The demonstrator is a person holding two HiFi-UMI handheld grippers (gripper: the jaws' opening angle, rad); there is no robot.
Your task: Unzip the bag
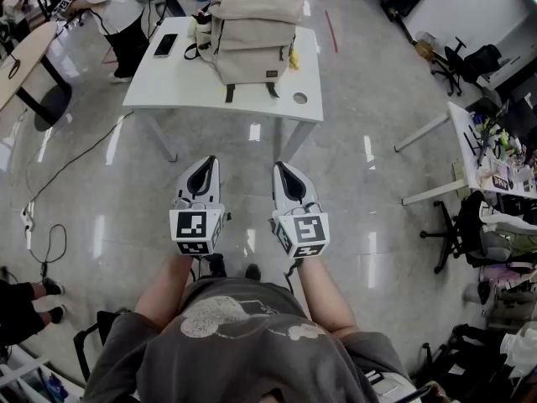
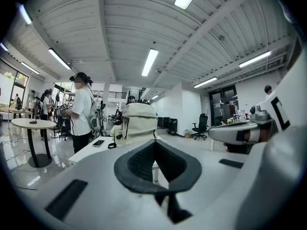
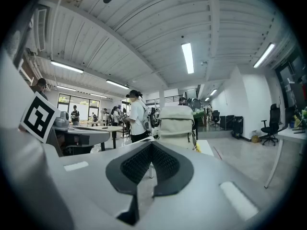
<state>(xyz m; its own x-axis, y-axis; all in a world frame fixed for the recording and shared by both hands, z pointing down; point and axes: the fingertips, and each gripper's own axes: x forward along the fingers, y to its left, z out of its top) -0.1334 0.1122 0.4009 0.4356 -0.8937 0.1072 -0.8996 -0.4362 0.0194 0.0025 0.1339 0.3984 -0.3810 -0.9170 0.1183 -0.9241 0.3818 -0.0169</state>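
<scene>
A beige backpack (image 1: 252, 34) stands upright on a white table (image 1: 168, 82) well ahead of me. In the left gripper view the backpack (image 2: 138, 123) rises behind the jaws, and the right gripper view shows the backpack (image 3: 178, 121) the same way. My left gripper (image 1: 204, 163) and right gripper (image 1: 281, 169) are held side by side over the floor, short of the table's near edge. Both are shut with nothing between their jaws. No zipper detail is readable from here.
A black phone (image 1: 165, 44) lies on the table's left part, and a person in a white shirt (image 1: 117, 11) stands at its far left corner. Cables (image 1: 59, 175) trail over the floor at left. Another desk (image 1: 482, 154) and office chairs (image 1: 457, 233) crowd the right.
</scene>
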